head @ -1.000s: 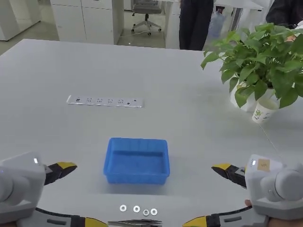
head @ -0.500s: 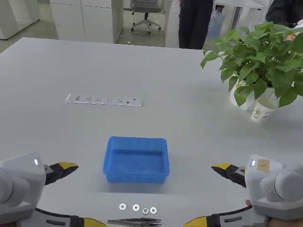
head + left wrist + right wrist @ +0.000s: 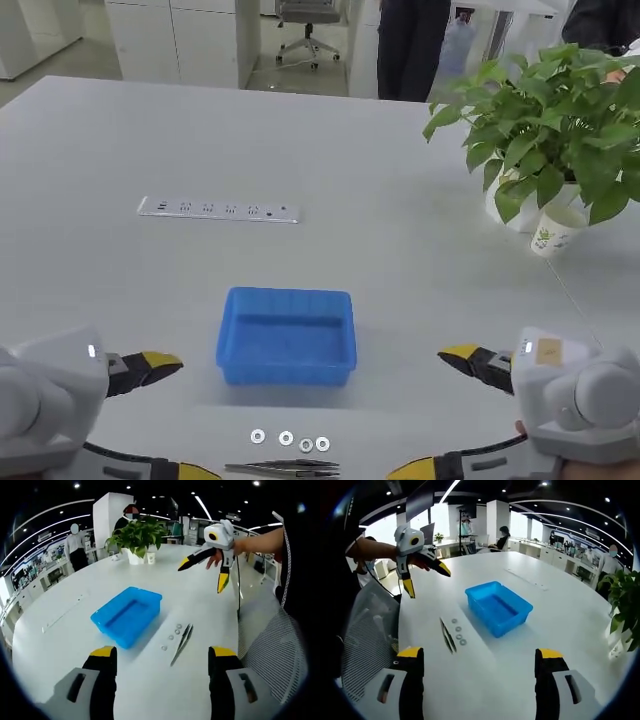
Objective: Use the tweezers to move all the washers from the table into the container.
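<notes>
A blue container (image 3: 285,335) stands on the grey table, also in the left gripper view (image 3: 127,614) and the right gripper view (image 3: 498,606). Several small metal washers (image 3: 286,439) lie in a row in front of it. The tweezers (image 3: 285,467) lie flat just nearer me, beside the washers (image 3: 171,636) (image 3: 457,630). My left gripper (image 3: 195,418) is open to the left of the washers, holding nothing. My right gripper (image 3: 418,410) is open to their right, also holding nothing. Each gripper's view takes in the other gripper in the air (image 3: 200,580) (image 3: 430,585).
A white power strip (image 3: 218,211) lies beyond the container. A potted plant (image 3: 545,130) and a small white cup (image 3: 552,238) stand at the far right. A mesh chair (image 3: 365,640) sits at the table's near edge. A person stands beyond the far edge.
My left gripper has edged a little to the right, toward the container. The right gripper has barely moved inward. Washers, tweezers and container lie as before.
</notes>
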`<state>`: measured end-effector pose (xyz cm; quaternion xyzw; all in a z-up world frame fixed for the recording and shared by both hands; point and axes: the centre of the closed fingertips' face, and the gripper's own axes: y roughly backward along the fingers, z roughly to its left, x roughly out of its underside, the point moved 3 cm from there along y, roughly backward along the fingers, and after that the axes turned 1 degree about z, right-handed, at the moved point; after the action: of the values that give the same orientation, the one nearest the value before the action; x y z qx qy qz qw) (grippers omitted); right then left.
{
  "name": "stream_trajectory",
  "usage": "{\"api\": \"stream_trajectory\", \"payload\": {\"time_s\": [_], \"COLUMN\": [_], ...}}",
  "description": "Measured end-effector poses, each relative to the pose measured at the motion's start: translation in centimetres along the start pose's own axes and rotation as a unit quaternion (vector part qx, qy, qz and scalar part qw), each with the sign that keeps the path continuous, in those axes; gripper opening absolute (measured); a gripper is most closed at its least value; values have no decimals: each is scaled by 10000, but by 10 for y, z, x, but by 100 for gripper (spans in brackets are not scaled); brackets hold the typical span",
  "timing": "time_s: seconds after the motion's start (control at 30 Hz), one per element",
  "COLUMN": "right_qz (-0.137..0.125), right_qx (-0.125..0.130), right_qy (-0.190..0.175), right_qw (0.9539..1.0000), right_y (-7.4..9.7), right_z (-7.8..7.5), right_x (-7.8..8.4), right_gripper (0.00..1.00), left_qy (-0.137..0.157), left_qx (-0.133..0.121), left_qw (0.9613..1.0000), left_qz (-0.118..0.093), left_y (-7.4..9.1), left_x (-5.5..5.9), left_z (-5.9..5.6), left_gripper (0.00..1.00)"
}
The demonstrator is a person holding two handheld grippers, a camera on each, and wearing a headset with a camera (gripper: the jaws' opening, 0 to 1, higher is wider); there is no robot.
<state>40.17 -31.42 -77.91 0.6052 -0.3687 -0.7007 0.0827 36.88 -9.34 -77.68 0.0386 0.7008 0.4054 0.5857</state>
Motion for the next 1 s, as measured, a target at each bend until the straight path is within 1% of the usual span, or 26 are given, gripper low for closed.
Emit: {"api": "stream_trajectory", "payload": {"time_s": [0.13,0.23,0.3,0.37,0.4,0.5,0.57,0.63,0.73,0.77,0.9,1.0], "right_qz": [32,74,92,131,138,203,246,307,388,399,429,491], "right_qx": [-88,-158,-217,-297,-310,-460,-526,-652,-782,-813,-927,-1004], "right_qy": [85,156,217,301,320,449,489,637,756,806,982,1085], "right_qw": [9999,9997,9995,9990,9989,9977,9971,9954,9933,9926,9899,9878], "right_y": [-3,-5,-7,-9,-9,-14,-16,-20,-25,-26,-32,-37], "right_z": [1,2,4,6,6,10,12,16,20,21,24,26], "right_x": [1,2,2,3,3,4,5,6,7,7,5,6], "right_gripper": [90,87,85,81,80,75,72,67,62,61,55,52], "left_qy": [-169,-226,-332,-413,-424,-513,-574,-654,-711,-782,-873,-949], "left_qx": [115,165,217,267,283,380,431,520,635,662,742,832], "left_qw": [9997,9994,9989,9982,9980,9968,9960,9944,9925,9916,9895,9871], "left_qz": [119,189,261,355,363,473,538,640,763,791,884,987], "left_y": [-5,-8,-10,-13,-13,-17,-19,-23,-26,-28,-31,-34], "left_x": [3,4,5,7,8,11,13,16,20,21,23,26], "left_z": [-1,-1,-1,-2,-2,-2,-3,-5,-6,-6,-7,-8], "left_gripper": [74,71,67,64,63,56,52,50,43,42,37,33]}}
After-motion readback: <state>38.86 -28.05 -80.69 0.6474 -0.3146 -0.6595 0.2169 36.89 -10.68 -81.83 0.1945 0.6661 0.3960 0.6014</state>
